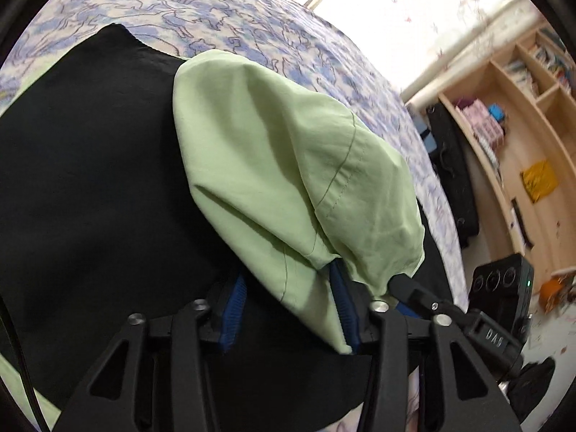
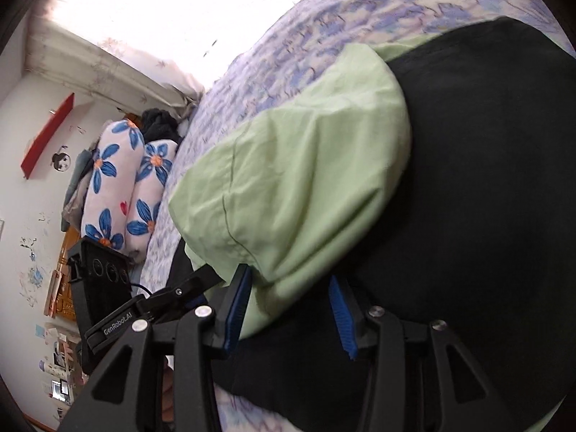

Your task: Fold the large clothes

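Where the bed (image 1: pixel 252 10) carries its blue-and-white patterned cover, one large garment lies spread on it, black (image 1: pixel 90 180) in the body with light green sleeves.

Item, left gripper (image 1: pixel 288 309): black linkage, blue ribbed pads (image 1: pixel 235 309). Green sleeve (image 1: pixel 273 165) fabric hangs down between the two pads; the jaws stand fairly narrow, with a gap visible beside the left-hand pad. Whether the pads actually pinch the cloth cannot be told, as the sleeve covers the far pad's face.

Item, right gripper (image 2: pixel 288 306): same build, blue pads (image 2: pixel 235 309) set moderately apart. The other green sleeve (image 2: pixel 306 165) bulges over the black body (image 2: pixel 486 180), and its lower fold drops into the gap, lying against the left-hand pad; the right-hand pad appears clear of the green, with black fabric behind it. A firm hold cannot be confirmed.

Item, garment position: on the bed just ahead of both grippers, sleeves folded inward onto the black panel.

Item, surroundings: a wooden shelf unit (image 1: pixel 522 115) with books and boxes stands beyond the bed's edge in the left wrist view; two flower-print pillows (image 2: pixel 118 187) lie at the bed's end in the right wrist view, beneath a bright curtained window (image 2: pixel 162 7). A red wall shelf (image 2: pixel 46 136) hangs nearby.
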{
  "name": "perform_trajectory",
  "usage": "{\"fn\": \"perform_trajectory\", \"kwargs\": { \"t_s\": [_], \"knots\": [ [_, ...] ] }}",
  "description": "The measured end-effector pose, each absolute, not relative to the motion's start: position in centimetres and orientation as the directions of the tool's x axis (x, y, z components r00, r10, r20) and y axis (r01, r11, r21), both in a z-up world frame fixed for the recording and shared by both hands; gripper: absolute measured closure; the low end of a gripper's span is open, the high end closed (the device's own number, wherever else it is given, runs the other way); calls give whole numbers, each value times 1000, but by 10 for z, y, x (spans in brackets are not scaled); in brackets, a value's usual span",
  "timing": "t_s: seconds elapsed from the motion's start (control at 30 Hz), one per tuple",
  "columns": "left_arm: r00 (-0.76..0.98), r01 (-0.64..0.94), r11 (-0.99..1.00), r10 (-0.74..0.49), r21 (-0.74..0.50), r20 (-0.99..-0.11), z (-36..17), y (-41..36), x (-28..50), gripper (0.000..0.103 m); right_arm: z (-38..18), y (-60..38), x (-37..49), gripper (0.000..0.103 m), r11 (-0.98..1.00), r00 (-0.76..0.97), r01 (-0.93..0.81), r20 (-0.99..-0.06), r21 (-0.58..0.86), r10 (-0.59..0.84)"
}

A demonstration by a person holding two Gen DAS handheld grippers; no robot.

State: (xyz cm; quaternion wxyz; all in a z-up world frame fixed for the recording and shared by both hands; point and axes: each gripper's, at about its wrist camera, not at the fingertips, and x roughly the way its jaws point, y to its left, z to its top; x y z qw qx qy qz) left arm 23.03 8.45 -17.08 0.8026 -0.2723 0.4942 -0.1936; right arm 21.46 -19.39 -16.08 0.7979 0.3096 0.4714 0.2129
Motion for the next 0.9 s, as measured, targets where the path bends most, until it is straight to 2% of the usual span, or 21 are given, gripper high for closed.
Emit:
{"fn": "perform_trajectory", "kwargs": {
  "t_s": [0.03,0.07,0.1,0.3,0.37,0.43,0.47,0.53,0.63,0.67,0.73,0.9],
  "knots": [
    [426,43,764,-596,-643,-680,-173,82,231,91,-160,-192,215,72,720,474,-60,-615,691,630],
    [430,33,776,-580,-630,-692,-172,79,230,92,-159,-190,214,85,724,479,-74,-612,686,629],
    [437,34,785,-569,-619,-697,-171,76,228,93,-156,-188,213,90,729,486,-85,-610,679,625],
    [466,97,813,-547,-575,-695,-149,51,196,95,-131,-199,184,95,739,563,-84,-580,668,589],
    [438,111,858,-495,-501,-750,-163,34,191,94,-140,-203,177,95,771,562,-48,-621,635,546],
    [428,91,871,-472,-482,-771,-177,28,190,93,-165,-204,178,94,805,512,9,-694,593,506],
    [432,89,869,-474,-487,-767,-179,27,189,92,-175,-204,177,94,802,503,30,-702,596,504],
    [438,97,865,-481,-492,-760,-174,27,190,87,-170,-204,173,91,810,526,26,-697,586,488],
    [434,91,874,-465,-477,-771,-166,37,187,79,-151,-198,170,77,862,532,12,-733,507,424],
    [441,82,885,-445,-459,-779,-162,36,185,73,-146,-198,168,72,874,539,4,-738,486,407],
    [474,68,904,-402,-423,-784,-152,41,177,67,-133,-198,161,71,893,564,-3,-736,451,374],
    [554,54,932,-327,-359,-766,-128,45,169,67,-107,-201,148,71,899,636,-14,-690,437,345]
  ]
}}
